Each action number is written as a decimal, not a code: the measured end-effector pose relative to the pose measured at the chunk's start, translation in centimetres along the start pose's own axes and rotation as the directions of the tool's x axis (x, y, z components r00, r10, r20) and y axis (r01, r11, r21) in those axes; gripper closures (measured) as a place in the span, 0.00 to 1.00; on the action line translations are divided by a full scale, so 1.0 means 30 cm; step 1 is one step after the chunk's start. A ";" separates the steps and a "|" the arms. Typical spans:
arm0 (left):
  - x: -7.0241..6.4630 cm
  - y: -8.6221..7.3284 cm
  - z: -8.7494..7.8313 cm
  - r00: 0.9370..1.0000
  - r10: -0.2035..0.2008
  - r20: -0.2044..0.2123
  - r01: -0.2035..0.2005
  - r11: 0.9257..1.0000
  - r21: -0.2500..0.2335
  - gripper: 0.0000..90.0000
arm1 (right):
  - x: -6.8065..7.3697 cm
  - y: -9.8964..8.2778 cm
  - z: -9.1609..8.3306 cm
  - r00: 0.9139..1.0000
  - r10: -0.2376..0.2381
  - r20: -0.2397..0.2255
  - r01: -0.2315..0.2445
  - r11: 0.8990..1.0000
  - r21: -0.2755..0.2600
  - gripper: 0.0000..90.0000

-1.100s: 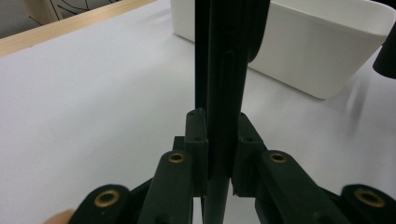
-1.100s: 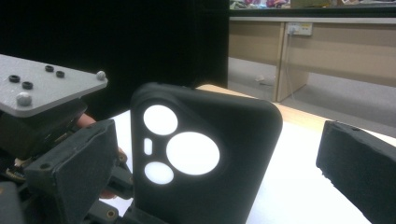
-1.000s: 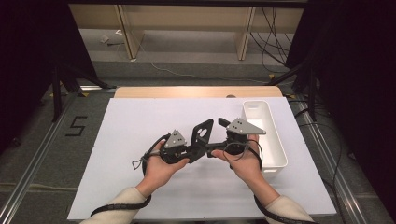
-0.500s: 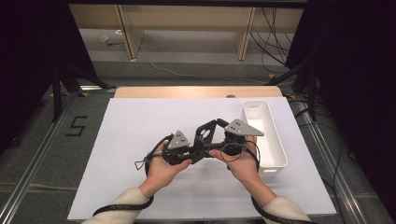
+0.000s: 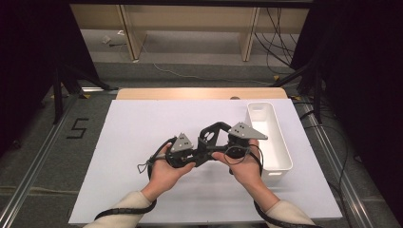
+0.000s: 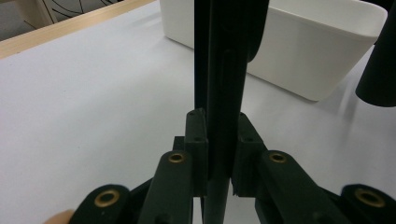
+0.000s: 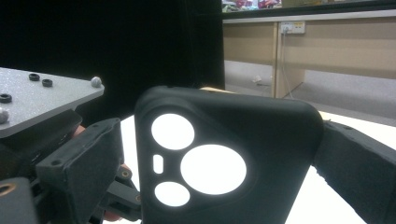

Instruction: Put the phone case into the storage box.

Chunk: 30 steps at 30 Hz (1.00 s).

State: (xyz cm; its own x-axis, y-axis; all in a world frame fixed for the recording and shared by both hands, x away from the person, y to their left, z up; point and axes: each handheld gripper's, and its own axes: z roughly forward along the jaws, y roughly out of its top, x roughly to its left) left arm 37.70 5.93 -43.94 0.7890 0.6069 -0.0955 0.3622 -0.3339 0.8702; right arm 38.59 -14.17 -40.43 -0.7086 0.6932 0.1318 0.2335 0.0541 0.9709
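A black phone case (image 5: 211,132) with round camera cutouts is held up over the white table sheet between my two grippers. My left gripper (image 5: 204,145) is shut on it. In the left gripper view the case (image 6: 229,70) stands edge-on, pinched between the two pads of the left gripper (image 6: 218,135). My right gripper (image 5: 219,141) faces the left one from the right. In the right gripper view the case's back (image 7: 224,140) sits between the wide jaws of the right gripper (image 7: 222,158). The right pad (image 7: 355,158) meets its edge, and a thin gap shows at the left pad (image 7: 79,163).
A long white bin (image 5: 278,156) stands at the right side of the white sheet (image 5: 142,123), close behind the right hand; its wall is also in the left gripper view (image 6: 303,51). A wooden table edge (image 5: 190,93) runs along the back. Dark stands flank the table.
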 end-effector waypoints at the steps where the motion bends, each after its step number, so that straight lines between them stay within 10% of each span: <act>1: 0.000 0.000 0.000 1.000 0.001 0.000 -0.001 1.000 -0.001 0.88 | 0.001 0.000 -0.001 1.000 0.001 -0.002 -0.001 1.000 0.002 0.06; 30: 0.000 0.002 -0.006 1.000 0.018 0.001 -0.018 1.000 -0.017 0.84 | 0.017 0.011 -0.014 0.999 -0.009 0.031 0.009 1.000 -0.004 0.16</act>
State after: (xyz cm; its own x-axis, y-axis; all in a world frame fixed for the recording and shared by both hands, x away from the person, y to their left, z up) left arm 37.64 6.04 -43.78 0.7958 0.6003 -0.0801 0.3396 -0.3327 0.8798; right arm 38.01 -14.11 -39.96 -0.6897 0.7147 0.1164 0.2242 0.0578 0.9728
